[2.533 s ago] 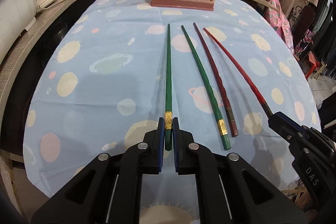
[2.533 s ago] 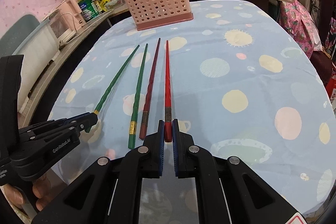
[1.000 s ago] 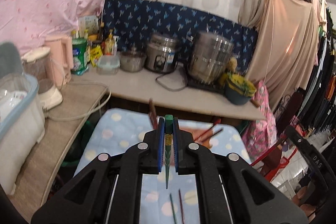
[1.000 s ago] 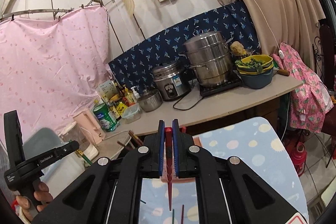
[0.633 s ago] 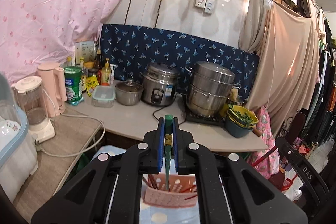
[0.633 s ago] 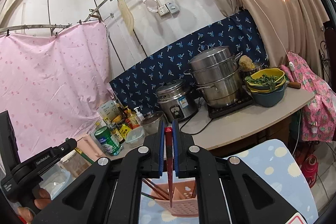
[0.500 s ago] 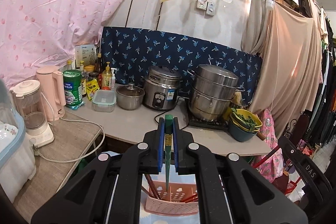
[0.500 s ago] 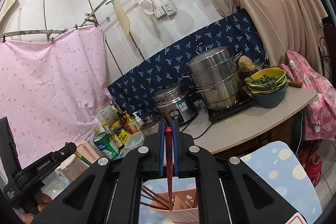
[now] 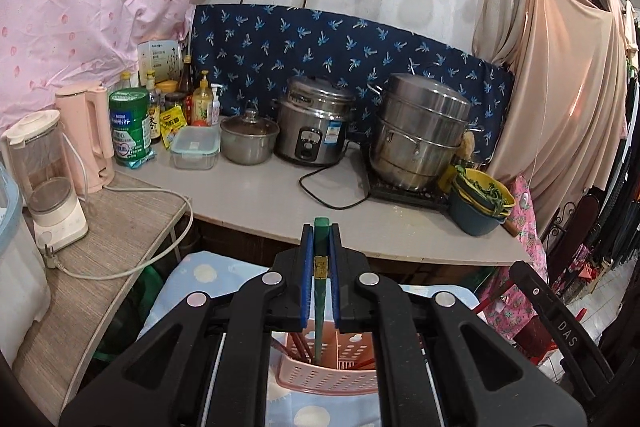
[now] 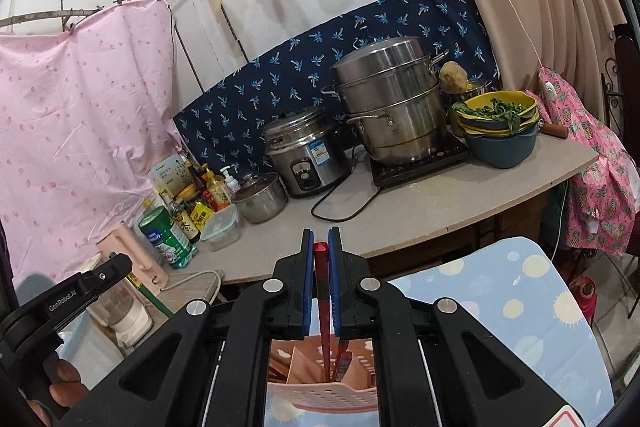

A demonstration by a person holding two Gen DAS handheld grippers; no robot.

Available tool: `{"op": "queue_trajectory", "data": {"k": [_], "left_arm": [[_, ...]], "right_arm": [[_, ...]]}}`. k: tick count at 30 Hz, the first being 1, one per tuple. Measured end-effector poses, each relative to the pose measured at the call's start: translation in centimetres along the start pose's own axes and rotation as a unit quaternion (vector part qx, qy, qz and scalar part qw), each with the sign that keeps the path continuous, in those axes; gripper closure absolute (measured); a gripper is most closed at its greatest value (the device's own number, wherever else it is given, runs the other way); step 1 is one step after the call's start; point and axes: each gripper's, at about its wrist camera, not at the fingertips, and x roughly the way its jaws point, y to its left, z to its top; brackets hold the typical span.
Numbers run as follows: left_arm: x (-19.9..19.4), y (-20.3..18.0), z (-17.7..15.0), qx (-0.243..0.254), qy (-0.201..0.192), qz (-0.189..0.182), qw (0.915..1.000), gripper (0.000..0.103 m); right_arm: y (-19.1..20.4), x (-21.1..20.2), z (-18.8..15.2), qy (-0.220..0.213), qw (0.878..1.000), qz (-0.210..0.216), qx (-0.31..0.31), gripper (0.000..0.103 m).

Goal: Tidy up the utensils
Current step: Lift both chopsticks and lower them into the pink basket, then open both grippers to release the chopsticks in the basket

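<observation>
My left gripper (image 9: 320, 239) is shut on a green chopstick (image 9: 320, 291) that hangs straight down, its tip inside the pink perforated utensil basket (image 9: 328, 379). My right gripper (image 10: 321, 247) is shut on a red chopstick (image 10: 323, 307) that also hangs down, its lower end reaching into the same pink basket (image 10: 320, 393). Other dark red chopsticks (image 9: 298, 345) lean inside the basket. The right gripper's body shows at the right edge of the left wrist view (image 9: 560, 331), and the left gripper's body at the left of the right wrist view (image 10: 64, 303).
The basket stands on a blue spotted tablecloth (image 10: 520, 299). Behind it a counter (image 9: 260, 195) carries a rice cooker (image 9: 312, 123), a steel steamer pot (image 9: 420, 139), bowls of greens (image 9: 480, 203), bottles, a pink kettle (image 9: 90, 131) and a blender (image 9: 44, 179).
Both grippers lifted their chopsticks off the table, turned them upright and lowered them; the tips now sit deeper in the pink basket than half a second ago.
</observation>
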Motion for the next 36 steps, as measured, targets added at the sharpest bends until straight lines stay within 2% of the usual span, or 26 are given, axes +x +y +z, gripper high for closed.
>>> {"op": "queue_trajectory", "data": {"k": [5,7,8,9,10,18,36], "left_arm": [[0.3,0.2,-0.7,0.003,0.017,-0.005,0.9998,0.094],[0.2,0.2,-1.0,0.002,0.022,-0.005,0.9998,0.086],[0.1,0.1,-1.1,0.002,0.025,-0.004,0.9997,0.073],[0.0,0.0,-1.2,0.003,0.025,-0.003,0.9997,0.063],[-0.3,0.0,-1.3,0.003,0.023,0.001,0.9997,0.061],[-2.1,-0.6,-2.3,0.018,0.028,0.008,0.9994,0.052],[-7.5,-0.8,-7.5,0.041,0.047,0.025,0.9977,0.050]], "right_arm": [[0.4,0.2,-0.7,0.013,1.000,-0.003,-0.009,0.095],[0.6,0.0,-0.9,0.013,1.000,-0.003,-0.010,0.087],[0.7,-0.2,-0.9,0.014,1.000,-0.002,-0.010,0.085],[0.8,-0.4,-1.0,0.014,1.000,-0.001,-0.009,0.078],[0.9,-0.6,-1.0,0.012,1.000,-0.001,-0.008,0.074],[1.9,-2.9,-1.5,0.010,1.000,0.008,-0.019,0.073],[2.1,-9.6,-7.2,0.044,0.999,0.013,-0.026,0.073]]}}
